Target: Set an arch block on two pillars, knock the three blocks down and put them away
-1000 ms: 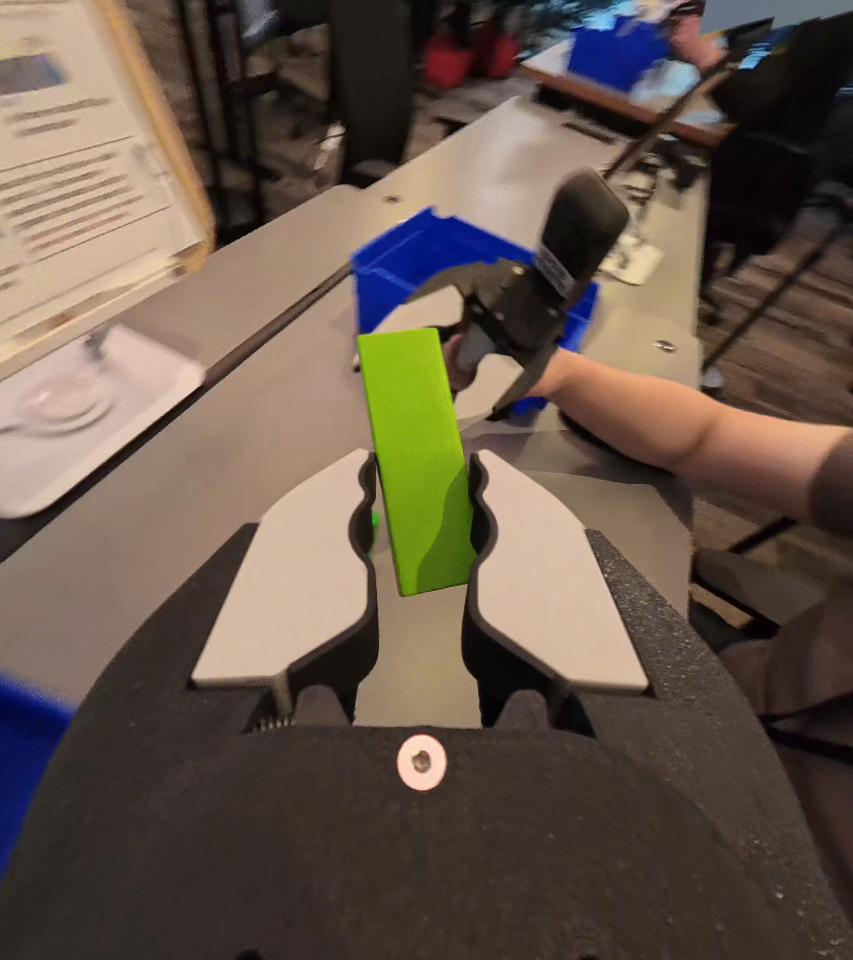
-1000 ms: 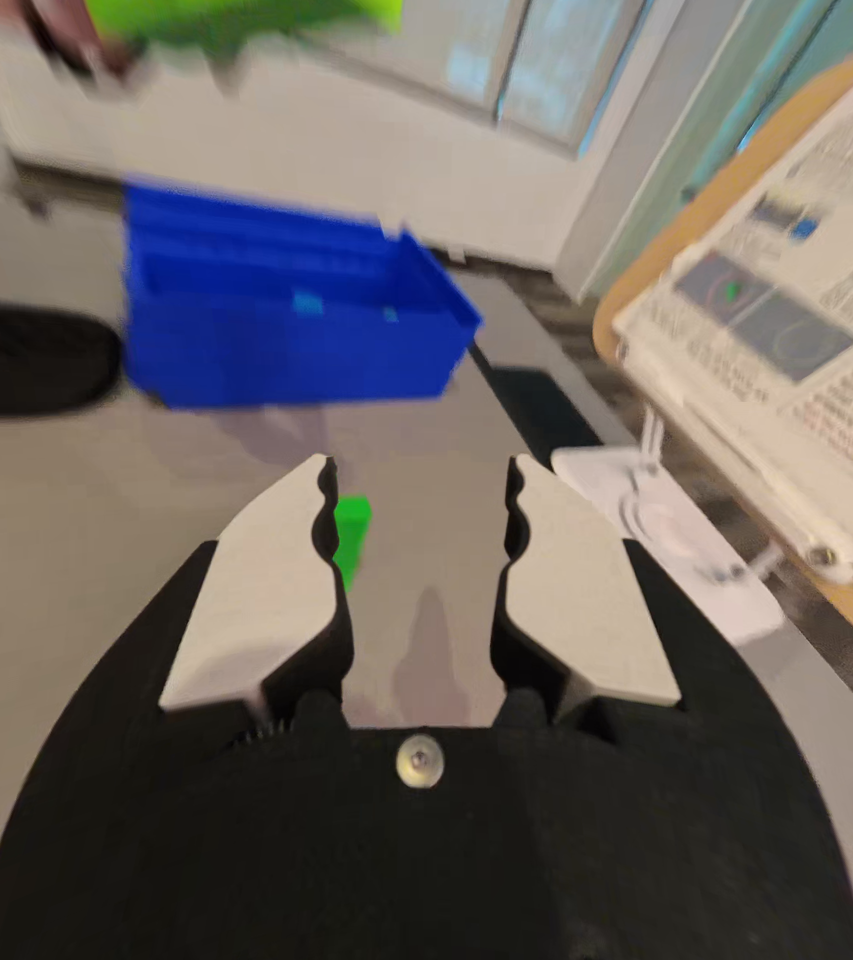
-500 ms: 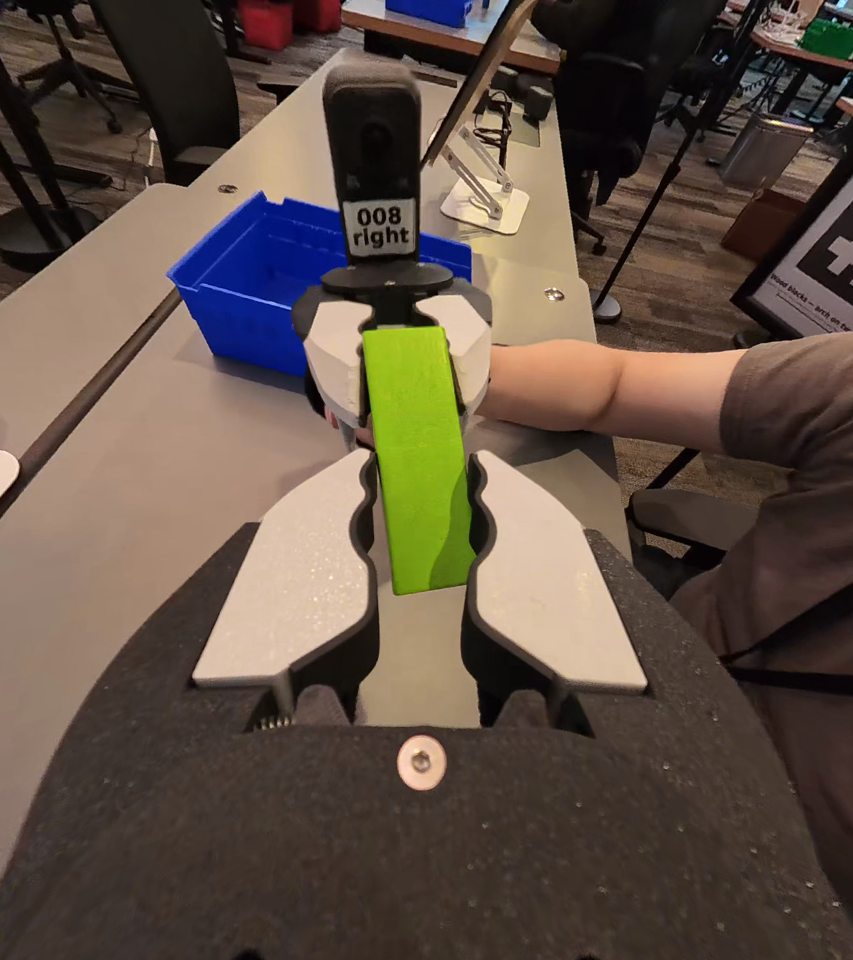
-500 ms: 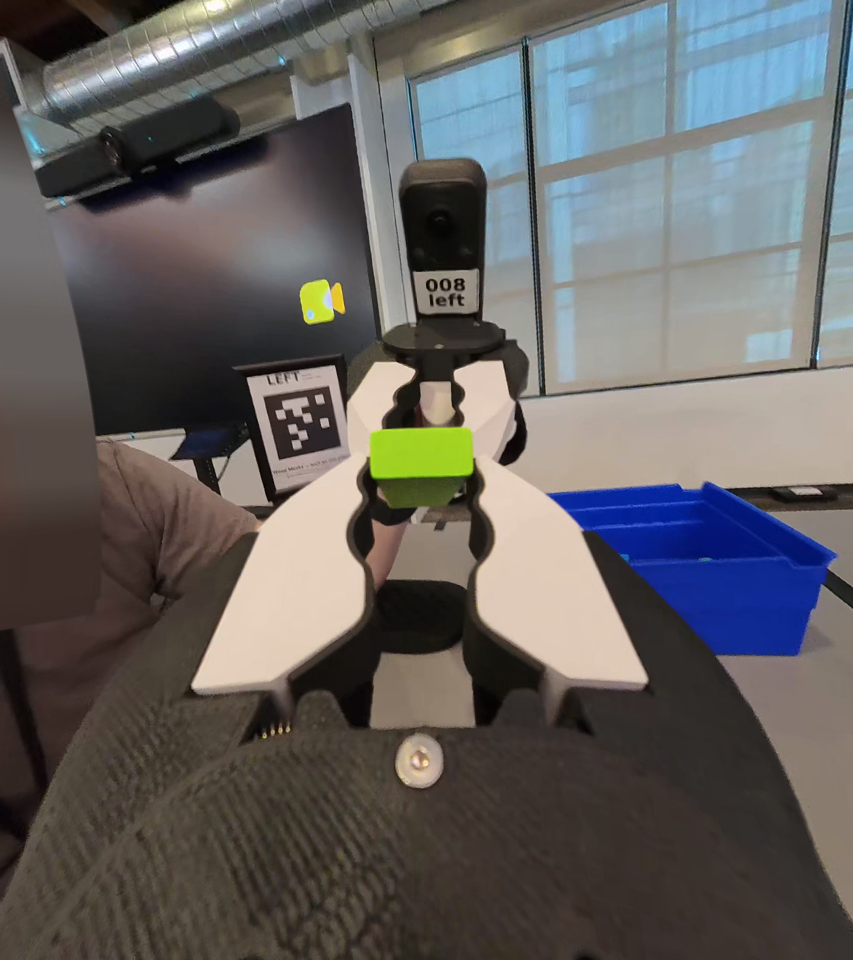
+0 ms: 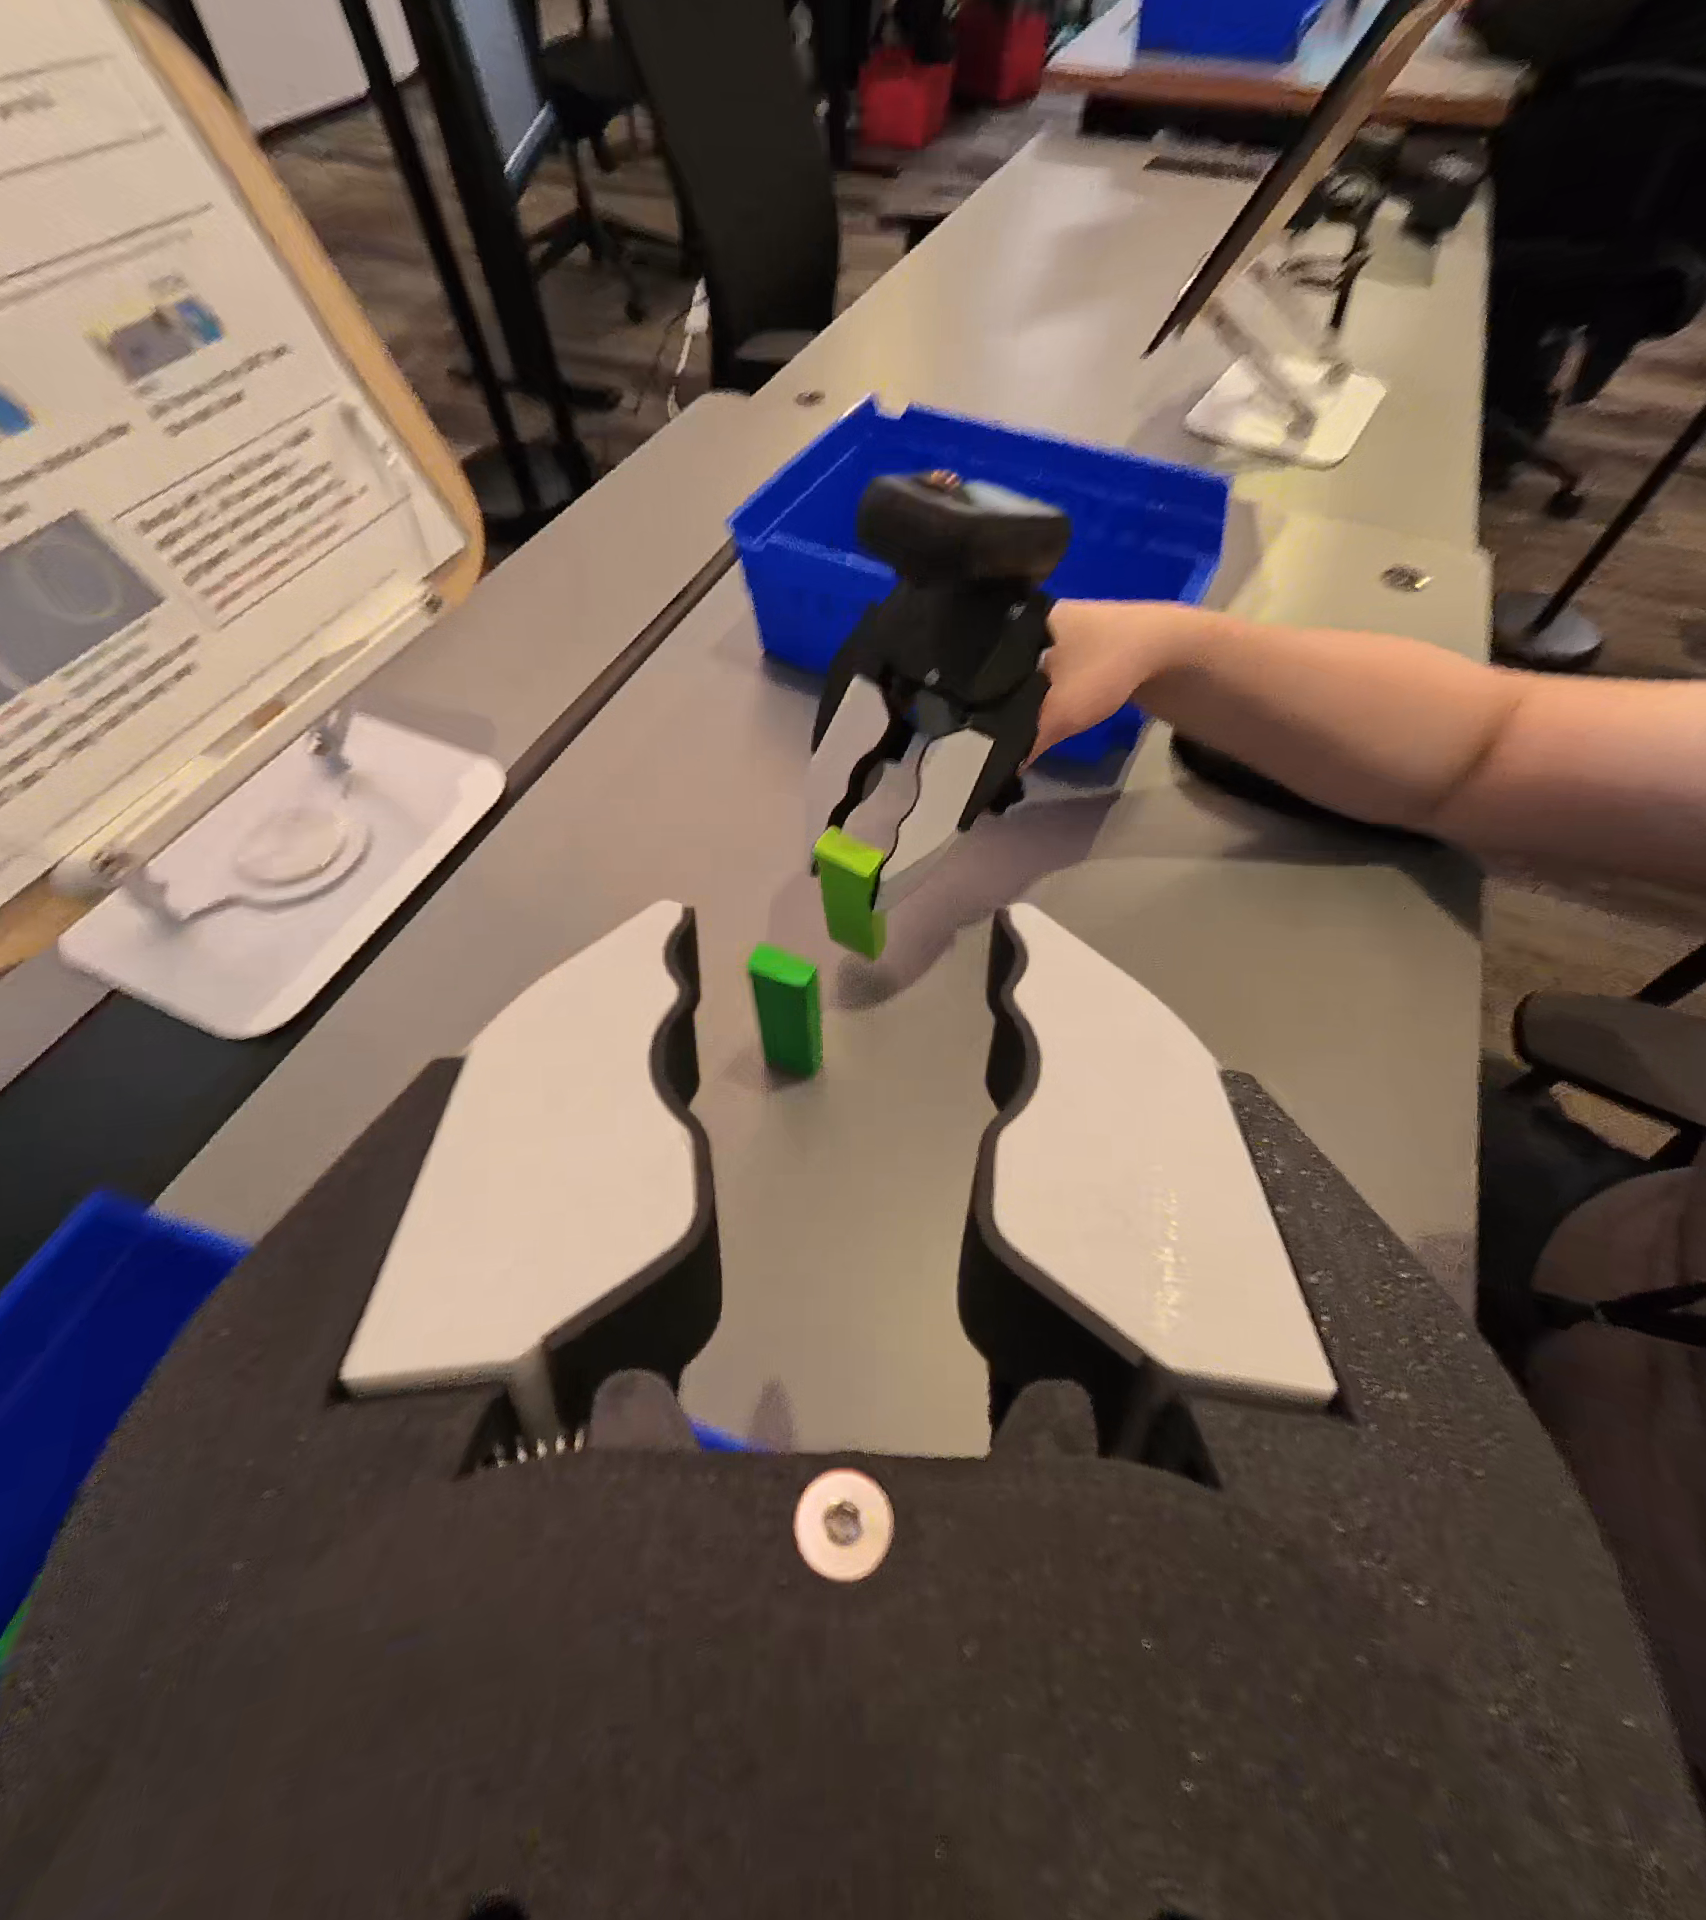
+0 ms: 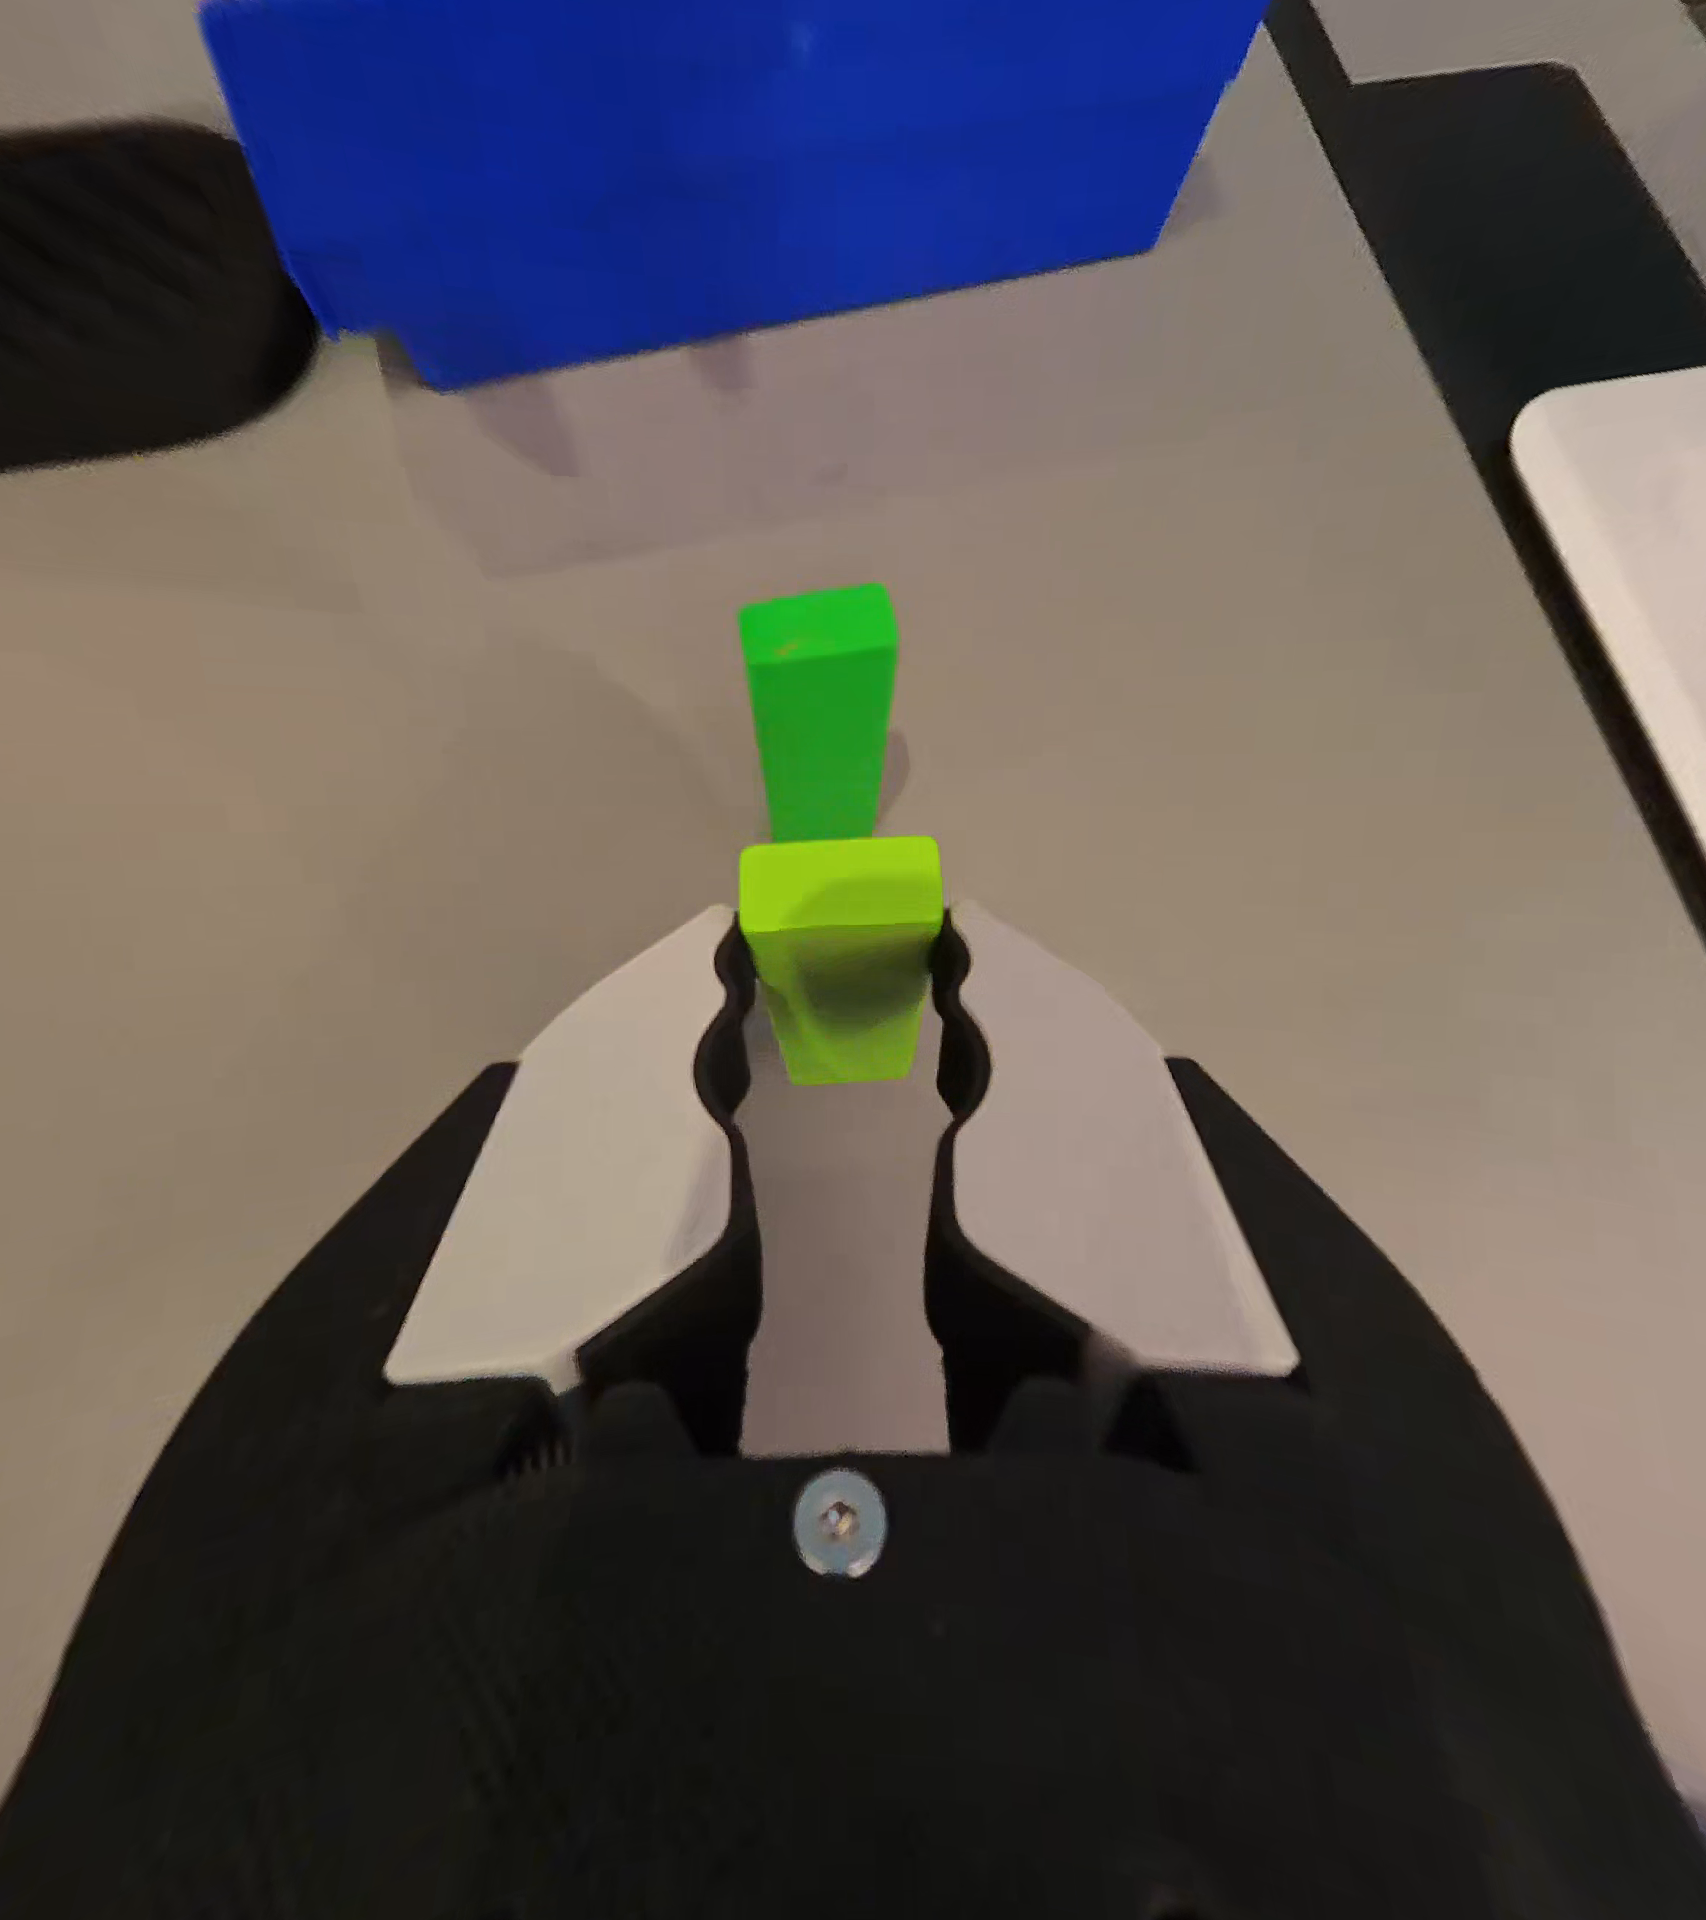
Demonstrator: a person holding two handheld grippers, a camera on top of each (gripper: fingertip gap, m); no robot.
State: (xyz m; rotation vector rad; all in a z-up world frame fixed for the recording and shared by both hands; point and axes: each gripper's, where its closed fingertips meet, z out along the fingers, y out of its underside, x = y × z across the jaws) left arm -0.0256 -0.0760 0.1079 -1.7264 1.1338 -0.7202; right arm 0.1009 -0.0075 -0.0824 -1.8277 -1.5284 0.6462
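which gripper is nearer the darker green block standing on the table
Right. The right gripper, shut on the lime block, hangs just beyond the standing green block. The left gripper is open and farther back, with the block ahead between its fingertips.

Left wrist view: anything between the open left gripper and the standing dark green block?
Nothing. Only bare grey table lies between the left gripper and the dark green block. The lime block in the right gripper hangs beyond it.
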